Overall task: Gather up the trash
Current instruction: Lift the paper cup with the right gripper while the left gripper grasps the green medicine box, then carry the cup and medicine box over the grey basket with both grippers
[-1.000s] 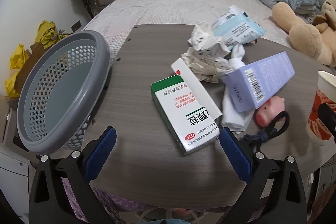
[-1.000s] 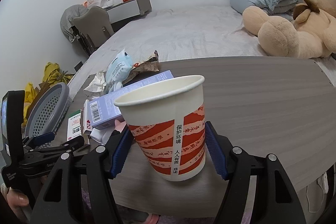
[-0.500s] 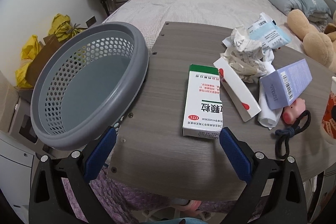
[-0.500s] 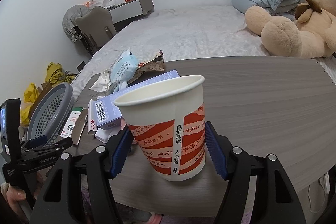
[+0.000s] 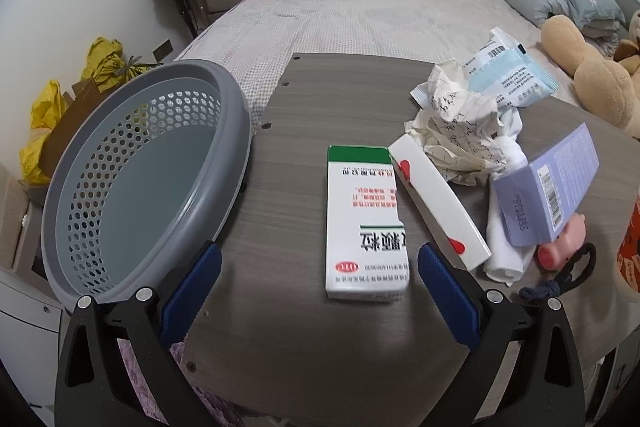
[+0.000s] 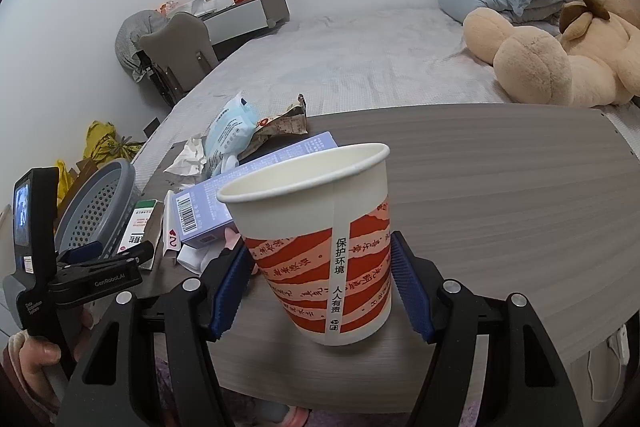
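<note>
The right gripper [image 6: 320,281] clamps the upright paper cup [image 6: 316,243] on the table [image 6: 500,203], while the left gripper [image 5: 320,287] hangs wide apart and empty before the green-topped medicine box [image 5: 364,227], beside the grey basket [image 5: 132,183].

Two close, downward-tilted wrist views, both sharing the table [image 5: 280,347] clutter and bed [image 6: 360,59].

The grey perforated plastic basket [image 5: 132,183] is sitting at the left edge of the grey-brown wood-grain worktop [image 5: 296,115]. The white medicine box [image 5: 366,223] is showing a green band and red print. The paper cup [image 6: 316,239] is wearing orange-red torn-edged stripes on white.
</note>
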`<state>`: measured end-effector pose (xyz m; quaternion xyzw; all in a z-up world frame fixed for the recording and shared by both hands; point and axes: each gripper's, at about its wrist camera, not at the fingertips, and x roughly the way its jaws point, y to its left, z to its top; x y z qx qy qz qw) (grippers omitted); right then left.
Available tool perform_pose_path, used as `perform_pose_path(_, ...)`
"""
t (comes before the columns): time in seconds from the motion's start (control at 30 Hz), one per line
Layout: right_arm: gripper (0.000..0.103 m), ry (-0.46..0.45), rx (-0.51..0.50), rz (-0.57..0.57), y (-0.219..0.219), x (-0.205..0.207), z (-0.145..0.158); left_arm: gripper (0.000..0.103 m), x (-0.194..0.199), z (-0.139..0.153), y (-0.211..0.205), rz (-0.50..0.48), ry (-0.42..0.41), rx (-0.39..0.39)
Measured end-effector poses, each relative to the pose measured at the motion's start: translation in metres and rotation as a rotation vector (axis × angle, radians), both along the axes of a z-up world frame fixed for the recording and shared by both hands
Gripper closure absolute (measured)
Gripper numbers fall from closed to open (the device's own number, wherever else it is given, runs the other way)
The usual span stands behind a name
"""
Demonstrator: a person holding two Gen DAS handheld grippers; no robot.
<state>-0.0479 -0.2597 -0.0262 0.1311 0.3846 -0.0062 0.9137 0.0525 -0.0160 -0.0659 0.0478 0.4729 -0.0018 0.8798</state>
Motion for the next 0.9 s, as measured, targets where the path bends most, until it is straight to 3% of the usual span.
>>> perform_pose_path(0.17, 0.038, -0.001, -0.002, 0.003, 0.002, 0.000, 0.001, 0.012, 0.009, -0.006, 0.002, 0.002, 0.007, -0.005)
perform_pose_path(0.5, 0.038, 0.000, -0.002, 0.000, 0.005, -0.001, 0.003, 0.065, 0.010, -0.007, 0.010, -0.044, 0.041, -0.076)
perform_pose_path(0.9, 0.038, -0.012, -0.023, 0.033, 0.028, 0.003, 0.023, 0.065, -0.014, 0.031, 0.041, -0.041, -0.054, -0.084)
